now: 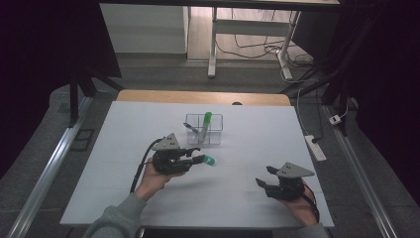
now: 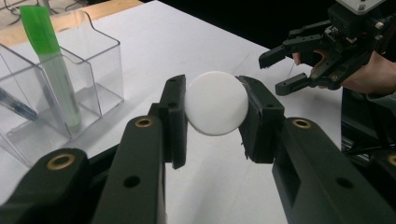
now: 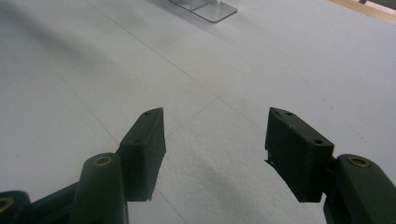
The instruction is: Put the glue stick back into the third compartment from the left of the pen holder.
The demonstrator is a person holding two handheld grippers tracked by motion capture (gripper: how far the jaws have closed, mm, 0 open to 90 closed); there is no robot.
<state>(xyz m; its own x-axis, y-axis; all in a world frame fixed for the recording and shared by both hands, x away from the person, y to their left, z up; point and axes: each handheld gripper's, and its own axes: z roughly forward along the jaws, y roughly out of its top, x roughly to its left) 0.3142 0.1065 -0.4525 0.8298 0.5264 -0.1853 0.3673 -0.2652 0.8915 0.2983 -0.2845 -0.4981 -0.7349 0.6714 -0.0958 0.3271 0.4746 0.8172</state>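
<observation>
Item: left gripper (image 1: 194, 154), fingers clamped on a green-capped tube (image 1: 208, 160). One tube (image 1: 205, 124) stands racked in the clear holder (image 1: 216, 133). Right gripper (image 1: 265, 177): fingers apart, empty. Likely midway.

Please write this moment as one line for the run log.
left gripper: shut on green-capped marker, above table | right gripper: open, holds nothing | clear holder: has another green marker

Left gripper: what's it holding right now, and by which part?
The left gripper is shut on a marker, pinched across its white barrel near the rear end, green cap pointing away. The right gripper holds nothing.
</observation>
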